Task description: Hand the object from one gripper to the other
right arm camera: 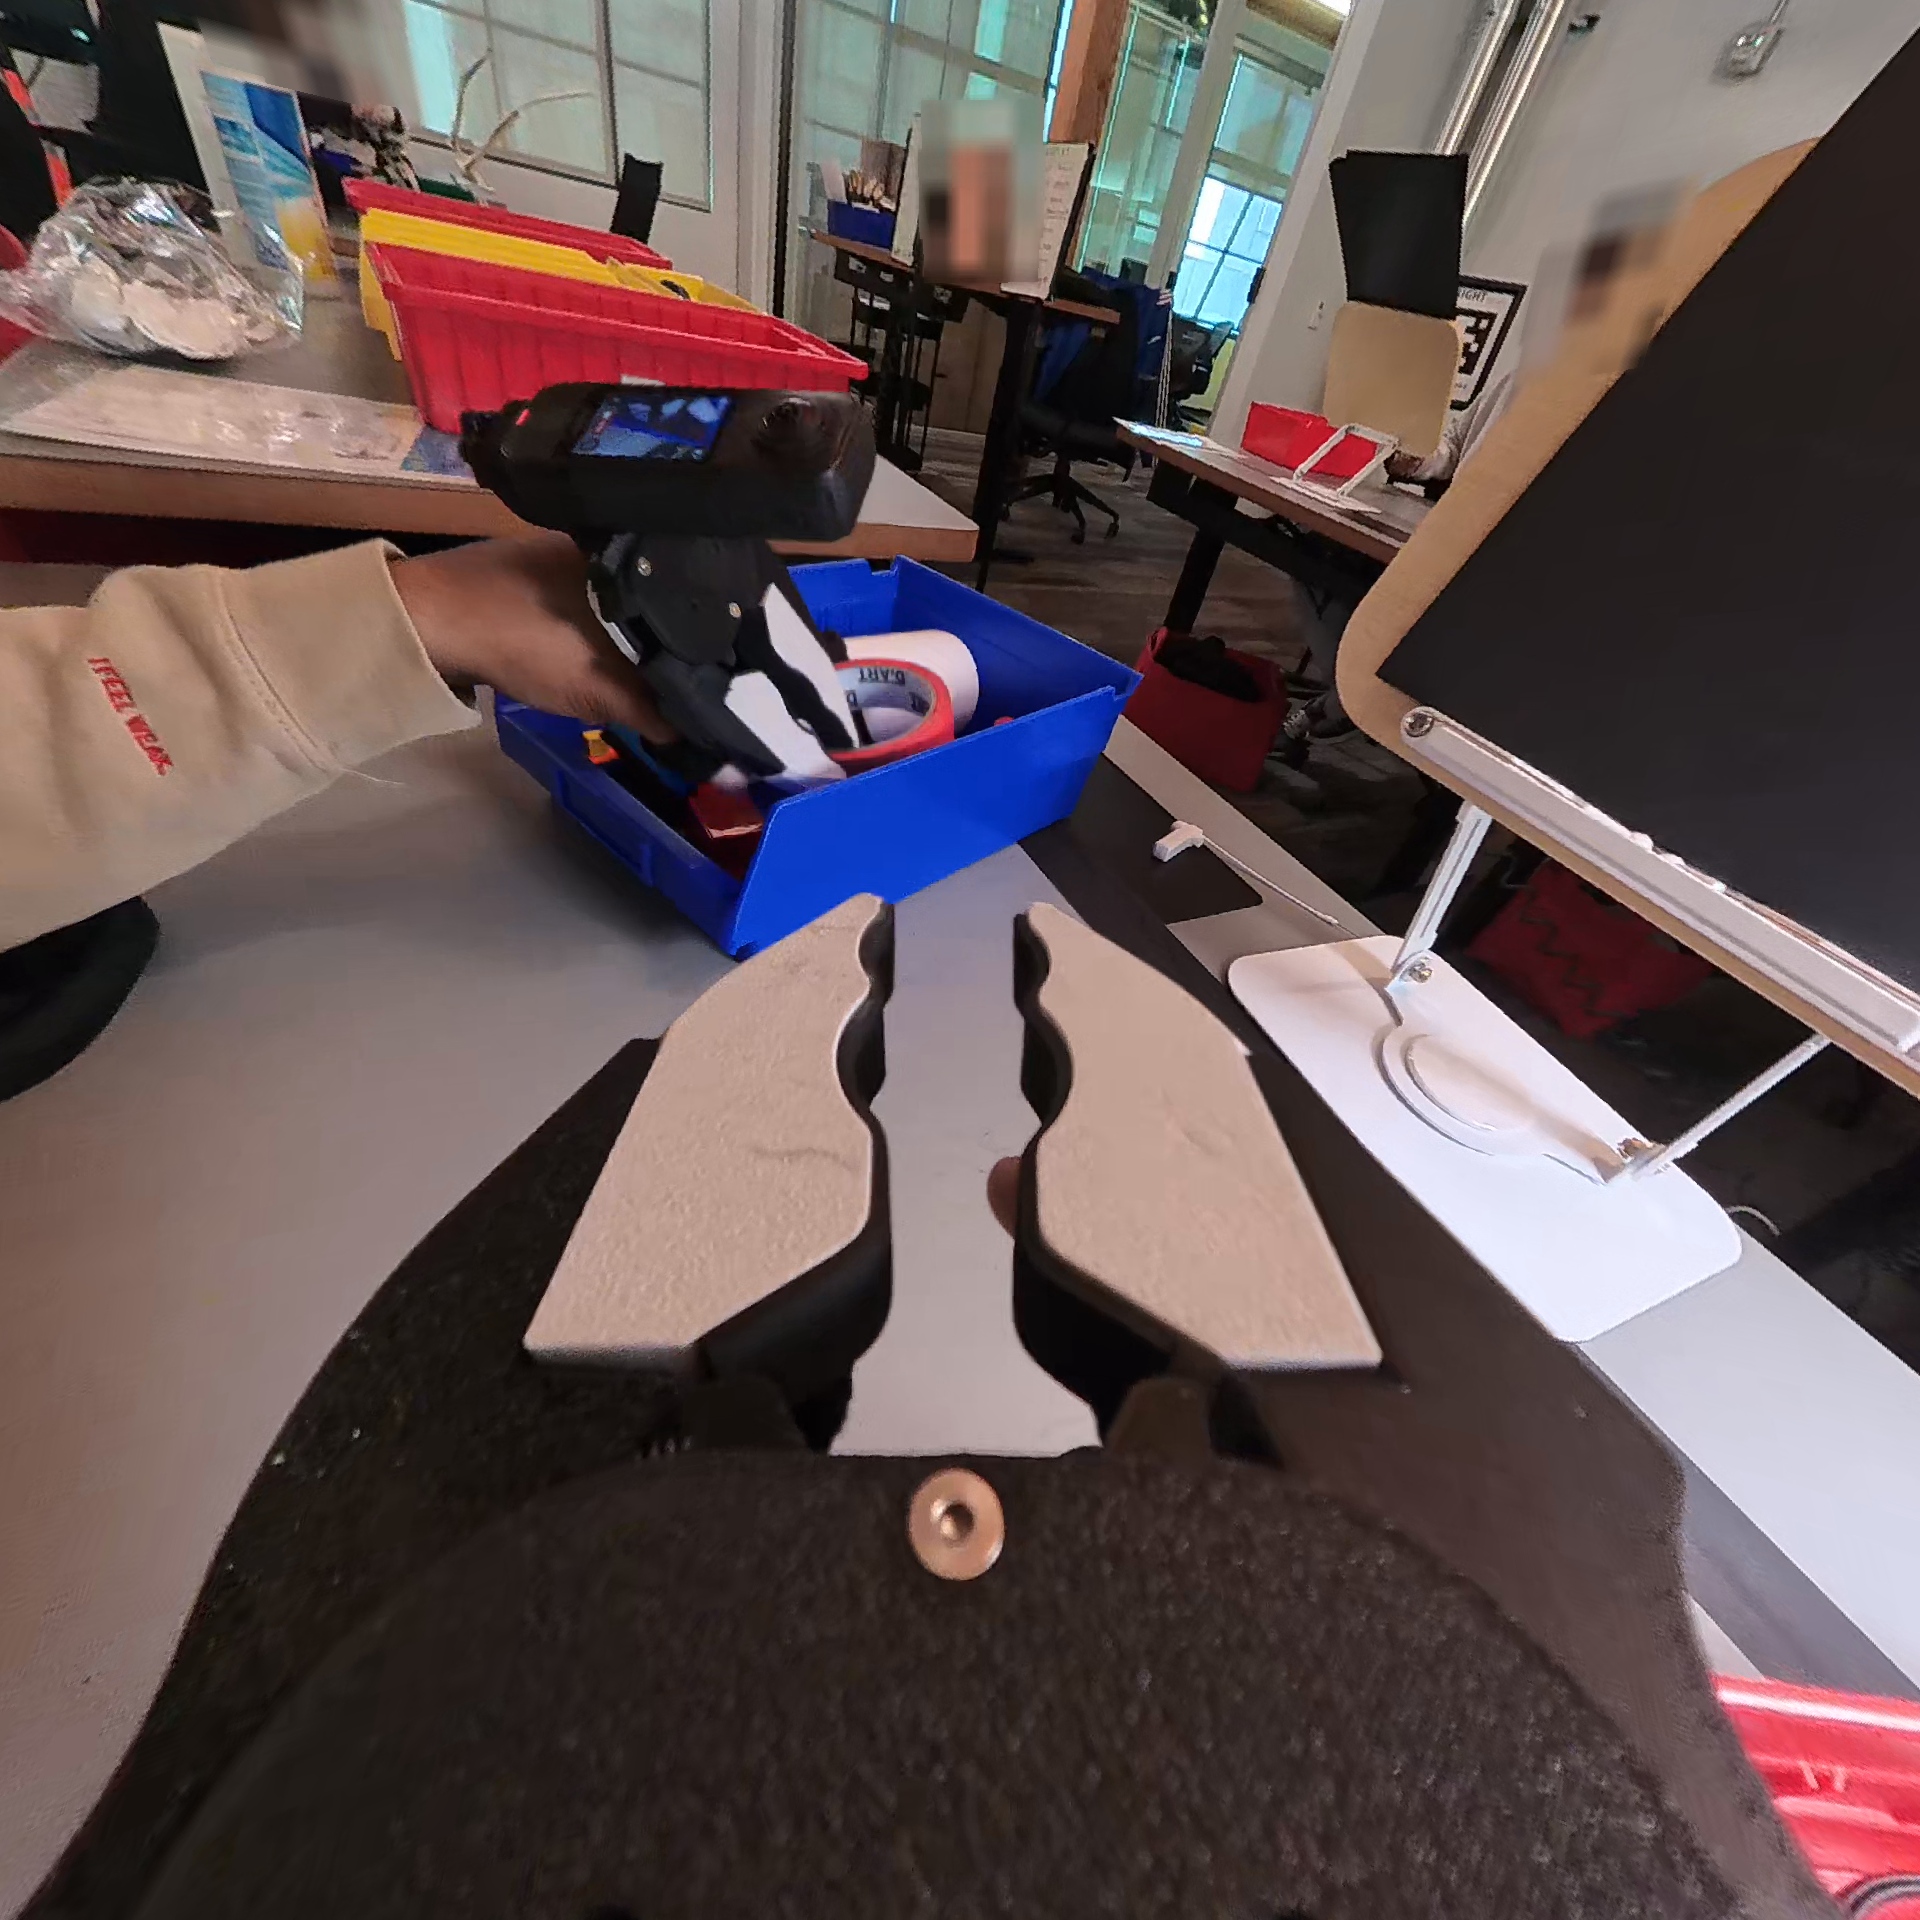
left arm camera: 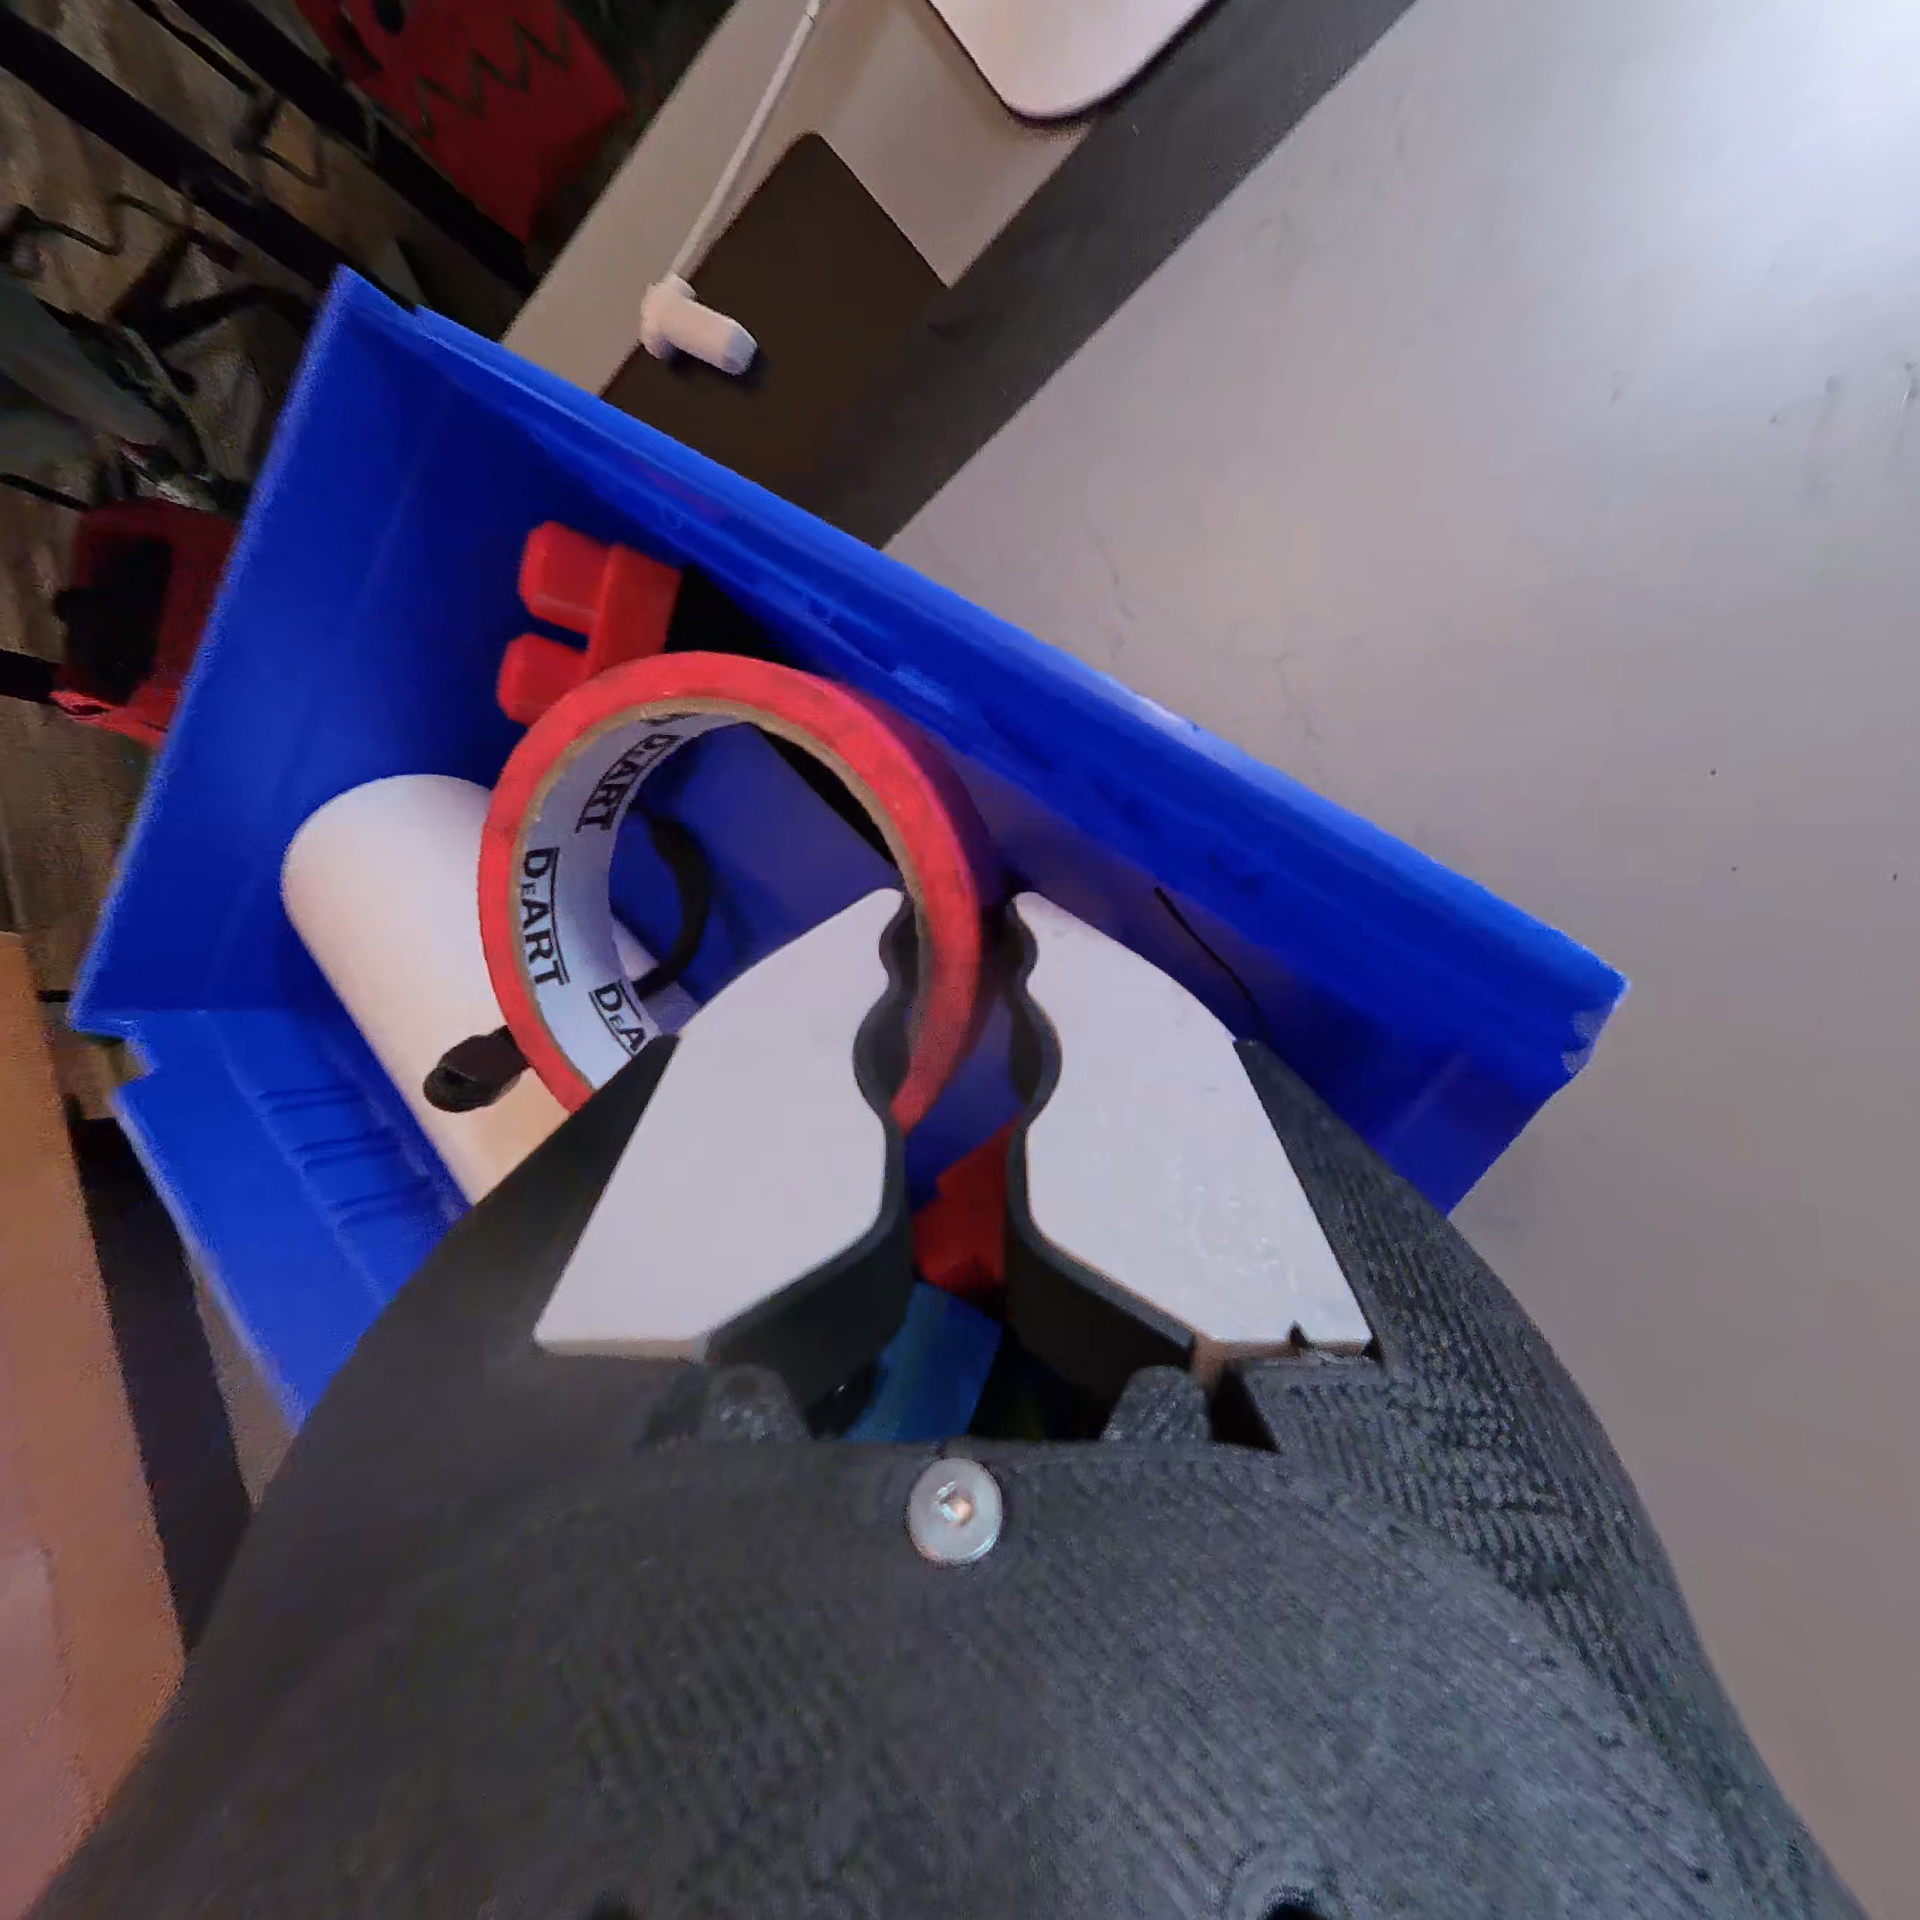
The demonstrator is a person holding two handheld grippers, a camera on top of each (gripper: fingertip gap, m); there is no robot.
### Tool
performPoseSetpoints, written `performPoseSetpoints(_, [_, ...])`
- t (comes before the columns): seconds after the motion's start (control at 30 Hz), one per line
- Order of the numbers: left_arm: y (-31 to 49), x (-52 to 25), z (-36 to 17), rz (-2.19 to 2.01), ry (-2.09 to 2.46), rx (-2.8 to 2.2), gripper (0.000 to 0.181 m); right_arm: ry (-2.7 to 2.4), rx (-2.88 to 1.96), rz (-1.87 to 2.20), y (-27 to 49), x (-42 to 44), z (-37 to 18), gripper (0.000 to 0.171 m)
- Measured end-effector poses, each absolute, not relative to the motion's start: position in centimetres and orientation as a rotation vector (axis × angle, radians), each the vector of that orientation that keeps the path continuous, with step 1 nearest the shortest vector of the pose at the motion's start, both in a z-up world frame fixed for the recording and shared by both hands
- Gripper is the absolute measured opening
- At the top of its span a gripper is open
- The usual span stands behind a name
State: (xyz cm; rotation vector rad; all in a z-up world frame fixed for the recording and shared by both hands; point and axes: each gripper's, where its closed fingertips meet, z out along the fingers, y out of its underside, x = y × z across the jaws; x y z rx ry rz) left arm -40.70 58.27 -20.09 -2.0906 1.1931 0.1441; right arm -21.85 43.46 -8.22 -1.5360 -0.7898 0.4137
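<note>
The left tongs (left arm camera: 951,997) are reaching into the blue bin (left arm camera: 343,665) and closing on the rim of the red tape roll (left arm camera: 727,883), which is standing on edge beside a white roll (left arm camera: 384,914). The right tongs (right arm camera: 953,997) are waiting open and empty over the grey worktop (right arm camera: 364,987). I judge this is the pick-up step; next, the roll needs lifting out toward the right tongs.

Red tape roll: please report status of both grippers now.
Left gripper fingers closed on red tape roll, over blue bin. Right gripper open, empty, above table, short of bin. Nothing between them.
</note>
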Motion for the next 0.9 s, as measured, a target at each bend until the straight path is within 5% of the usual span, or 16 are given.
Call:
performPoseSetpoints(0.3, [56.8,-39.6,-12.7,0.105,1.102,-1.869,0.015,-0.786,-1.522,0.394,43.5,-21.9,-7.8,0.028])
performPoseSetpoints(0.6, [44.7,-29.9,-1.6,-0.741,1.173,-1.248,0.014,-0.714,-1.389,0.713,40.9,-24.1,-4.0,0.027])
performPoseSetpoints(0.8, [36.6,-25.1,-0.7,-1.003,1.283,-0.888,0.013,-0.625,-1.254,1.188,37.1,-24.7,0.9,0.031])
performPoseSetpoints(0.9, [35.6,-24.0,-2.3,-1.028,1.357,-0.876,0.013,-0.735,-1.297,1.127,36.3,-25.3,0.3,0.019])
